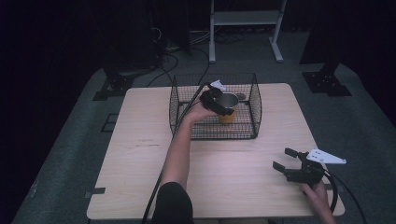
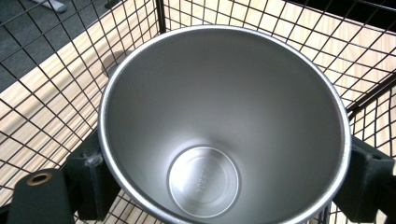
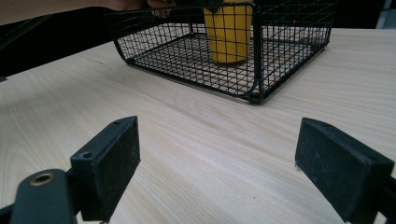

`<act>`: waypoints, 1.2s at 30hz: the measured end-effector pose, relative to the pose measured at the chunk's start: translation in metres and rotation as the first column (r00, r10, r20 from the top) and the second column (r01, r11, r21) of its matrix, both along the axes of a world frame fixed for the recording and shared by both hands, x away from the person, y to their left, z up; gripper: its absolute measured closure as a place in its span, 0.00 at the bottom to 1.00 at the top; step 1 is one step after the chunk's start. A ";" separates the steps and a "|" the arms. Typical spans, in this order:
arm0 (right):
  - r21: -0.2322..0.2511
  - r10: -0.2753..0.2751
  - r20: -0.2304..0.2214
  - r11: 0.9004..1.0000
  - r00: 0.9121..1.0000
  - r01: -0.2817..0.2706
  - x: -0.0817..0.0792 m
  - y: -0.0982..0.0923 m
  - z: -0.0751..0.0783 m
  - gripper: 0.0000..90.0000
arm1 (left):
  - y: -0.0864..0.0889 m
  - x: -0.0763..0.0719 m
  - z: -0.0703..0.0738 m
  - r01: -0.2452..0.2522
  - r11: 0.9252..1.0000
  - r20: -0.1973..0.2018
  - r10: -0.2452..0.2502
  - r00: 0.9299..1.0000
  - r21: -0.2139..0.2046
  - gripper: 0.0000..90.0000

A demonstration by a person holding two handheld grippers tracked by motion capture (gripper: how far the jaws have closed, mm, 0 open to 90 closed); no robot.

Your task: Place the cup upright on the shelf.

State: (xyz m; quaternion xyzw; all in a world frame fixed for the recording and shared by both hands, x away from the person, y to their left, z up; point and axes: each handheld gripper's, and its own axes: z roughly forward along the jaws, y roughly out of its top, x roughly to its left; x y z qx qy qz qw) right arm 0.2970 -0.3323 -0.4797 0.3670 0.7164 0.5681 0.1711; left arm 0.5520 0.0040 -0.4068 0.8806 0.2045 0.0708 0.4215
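High view: left gripper (image 1: 227,108) reaching into the wire basket (image 1: 256,105) at twelve o'clock, straddling the yellow steel cup (image 1: 227,108); right gripper (image 1: 287,161) resting at four o'clock.

Left gripper view: jaws flanking the cup's rim at nine and three; contact hard to judge.

Right gripper view: jaws gaping wide, holding nothing; cup's top cut off.
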 end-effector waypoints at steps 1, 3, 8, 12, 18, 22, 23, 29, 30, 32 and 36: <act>0.000 0.000 0.000 1.000 1.000 0.000 0.000 0.000 0.000 0.14 | 0.000 0.000 0.000 0.002 1.000 0.001 -0.002 1.000 0.003 0.14; 0.000 0.000 0.000 1.000 1.000 0.000 0.000 0.000 0.000 0.14 | -0.001 -0.001 -0.001 0.005 1.000 0.000 -0.005 1.000 0.005 0.13; 0.000 0.001 0.001 1.000 1.000 -0.001 0.000 0.000 0.000 0.14 | 0.000 -0.002 0.001 0.007 1.000 -0.001 -0.007 1.000 0.005 0.12; 0.001 0.000 0.000 1.000 1.000 0.000 0.000 0.000 0.000 0.14 | -0.001 -0.003 0.002 0.011 1.000 0.007 -0.011 1.000 0.010 0.09; 0.000 0.000 0.002 1.000 1.000 0.000 0.000 0.000 0.000 0.14 | -0.001 -0.004 0.005 0.002 1.000 0.009 -0.002 1.000 0.006 0.03; 0.002 0.000 0.001 1.000 1.000 0.000 0.000 -0.001 0.000 0.14 | 0.000 -0.006 0.008 0.005 1.000 0.022 -0.005 1.000 0.002 0.01; 0.003 0.001 0.001 1.000 1.000 -0.001 0.000 -0.001 0.000 0.14 | 0.000 -0.006 0.010 0.002 1.000 0.028 -0.003 1.000 0.003 0.01; 0.013 0.003 0.000 1.000 1.000 -0.003 0.000 -0.002 0.000 0.14 | 0.008 -0.008 0.016 -0.002 1.000 0.046 0.003 0.999 -0.012 0.01; 0.013 0.004 0.000 1.000 1.000 -0.004 0.000 -0.002 0.000 0.14 | 0.009 -0.008 0.017 -0.001 1.000 0.049 0.002 0.999 -0.015 0.01; 0.014 0.005 0.000 1.000 1.000 -0.005 0.000 -0.003 0.000 0.14 | 0.011 -0.009 0.019 -0.002 1.000 0.058 0.003 0.998 -0.019 0.01; 0.012 0.006 0.002 1.000 1.000 -0.006 0.000 -0.002 0.000 0.14 | 0.016 -0.011 0.024 -0.006 0.999 0.066 0.009 0.998 -0.043 0.00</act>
